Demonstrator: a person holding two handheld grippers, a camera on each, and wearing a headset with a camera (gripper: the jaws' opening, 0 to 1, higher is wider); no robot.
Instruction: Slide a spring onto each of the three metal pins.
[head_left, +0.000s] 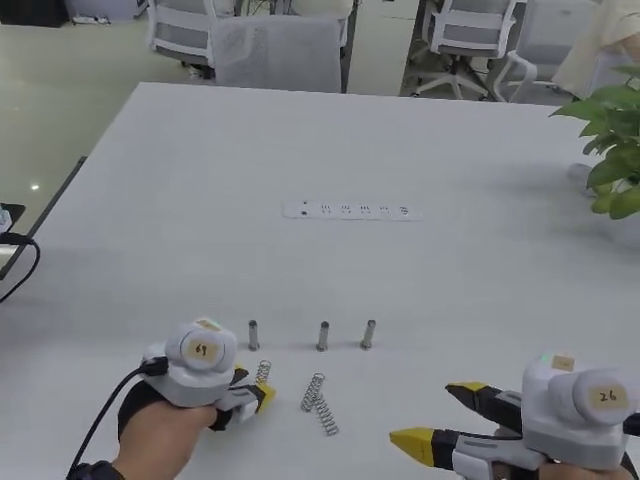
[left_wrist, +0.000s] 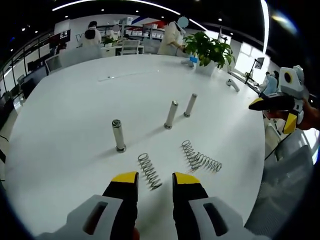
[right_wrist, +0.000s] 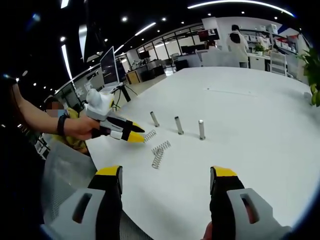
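On my white table (head_left: 400, 150) the right gripper (right_wrist: 166, 172) hangs wide open and empty, well apart from the work. My left gripper (left_wrist: 155, 177) is the nearer one, with its jaws part-open and gripping nothing. Three metal pins (left_wrist: 171, 114) stand upright in a row beyond it, all bare. The nearest spring (left_wrist: 149, 171) lies flat just ahead of the left tips. Its long axis runs roughly along my reach, and its near end sits in the gap between them. I can't judge whether they touch. Two more springs (left_wrist: 200, 157) lie touching each other, off to the right.
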